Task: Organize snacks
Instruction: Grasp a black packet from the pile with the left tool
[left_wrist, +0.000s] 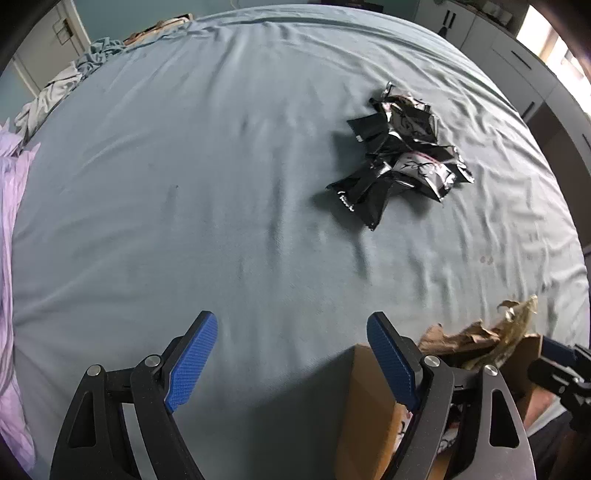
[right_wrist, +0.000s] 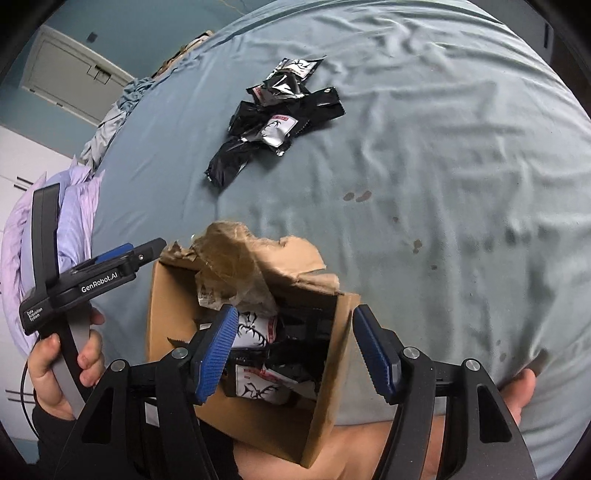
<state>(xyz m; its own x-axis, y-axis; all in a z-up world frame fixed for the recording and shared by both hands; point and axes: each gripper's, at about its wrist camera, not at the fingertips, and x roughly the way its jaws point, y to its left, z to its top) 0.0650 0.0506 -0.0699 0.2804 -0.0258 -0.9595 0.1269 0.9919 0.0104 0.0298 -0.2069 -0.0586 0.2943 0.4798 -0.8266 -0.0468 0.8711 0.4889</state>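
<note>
Both grippers gape empty: right gripper (right_wrist: 291, 343) above the cardboard box (right_wrist: 332, 369), left gripper (left_wrist: 291, 354) beside it; snack packets (left_wrist: 399, 155) lie well beyond the box.

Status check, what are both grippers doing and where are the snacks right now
Left gripper open, empty, over bare sheet. Right gripper open, empty, above the torn cardboard box. Packets in box, more piled on the bed. Nothing in the way.

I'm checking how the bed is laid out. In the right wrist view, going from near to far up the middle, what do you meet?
right gripper, jaws open → cardboard box holding snack packets → its torn brown flap → bare bedsheet → pile of black snack packets
</note>
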